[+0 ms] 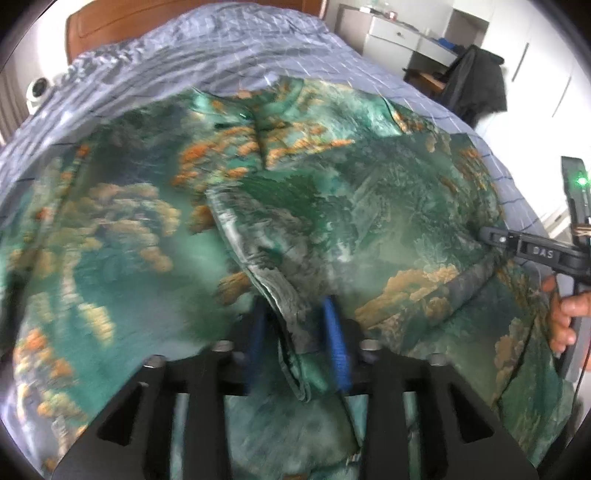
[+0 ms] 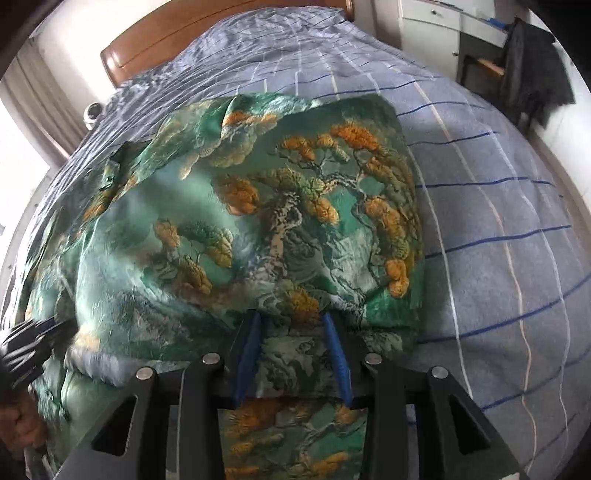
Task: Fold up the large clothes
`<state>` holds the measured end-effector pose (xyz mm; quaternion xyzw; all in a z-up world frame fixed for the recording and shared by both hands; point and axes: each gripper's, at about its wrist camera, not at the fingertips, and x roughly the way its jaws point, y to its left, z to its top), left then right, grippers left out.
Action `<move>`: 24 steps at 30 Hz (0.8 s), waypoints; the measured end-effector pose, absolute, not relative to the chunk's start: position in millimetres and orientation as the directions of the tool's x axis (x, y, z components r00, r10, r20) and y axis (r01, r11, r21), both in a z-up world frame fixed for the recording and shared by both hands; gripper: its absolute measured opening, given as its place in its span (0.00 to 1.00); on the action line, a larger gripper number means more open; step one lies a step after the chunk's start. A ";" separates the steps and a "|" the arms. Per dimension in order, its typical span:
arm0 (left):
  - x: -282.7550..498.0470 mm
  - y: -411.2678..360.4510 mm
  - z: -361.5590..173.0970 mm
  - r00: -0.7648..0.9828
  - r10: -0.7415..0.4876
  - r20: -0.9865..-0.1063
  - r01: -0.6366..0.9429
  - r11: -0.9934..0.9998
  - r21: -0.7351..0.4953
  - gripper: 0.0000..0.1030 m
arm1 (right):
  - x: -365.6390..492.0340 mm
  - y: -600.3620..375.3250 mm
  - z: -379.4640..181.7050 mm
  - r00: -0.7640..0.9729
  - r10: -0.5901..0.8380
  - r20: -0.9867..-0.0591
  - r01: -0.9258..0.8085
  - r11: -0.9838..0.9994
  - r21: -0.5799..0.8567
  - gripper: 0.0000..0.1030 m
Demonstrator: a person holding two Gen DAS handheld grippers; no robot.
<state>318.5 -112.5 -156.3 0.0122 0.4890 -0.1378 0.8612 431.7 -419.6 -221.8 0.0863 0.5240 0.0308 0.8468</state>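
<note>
A large green satin garment (image 1: 332, 206) printed with orange pine trees lies spread on the bed; it also shows in the right wrist view (image 2: 280, 229). My left gripper (image 1: 295, 332) has a bunched hem of the garment between its blue fingers and holds it up. My right gripper (image 2: 291, 332) has the garment's near edge between its blue fingers. The right gripper also shows at the right edge of the left wrist view (image 1: 491, 234), its tip on the cloth. The left gripper shows blurred at the left edge of the right wrist view (image 2: 37, 336).
The bed has a blue-grey checked cover (image 2: 498, 221) and a wooden headboard (image 2: 207, 33). A white desk (image 1: 402, 37) and a chair draped with dark clothing (image 1: 476, 85) stand at the right. A small white camera (image 1: 38, 92) sits at the bed's left.
</note>
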 end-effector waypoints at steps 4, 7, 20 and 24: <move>284.5 -99.4 -134.0 0.542 -0.216 -0.812 0.268 0.960 -0.076 0.77 | 403.0 -410.2 -192.0 0.510 0.086 -0.856 0.050 0.990 0.130 0.44; 249.0 -86.1 -124.8 0.569 -0.217 -0.793 0.290 0.956 -0.054 0.88 | 370.6 -402.4 -170.7 0.529 0.089 -0.844 0.069 0.987 0.147 0.60; 135.2 -16.1 -132.3 0.624 -0.075 -0.778 0.157 0.987 0.030 0.91 | 217.3 -274.2 -139.5 0.620 0.129 -0.774 -0.019 0.989 0.149 0.62; 124.1 0.7 -125.0 0.648 -0.071 -0.758 0.114 0.993 0.005 0.91 | 186.1 -234.7 -139.4 0.623 0.162 -0.765 -0.103 0.987 0.126 0.62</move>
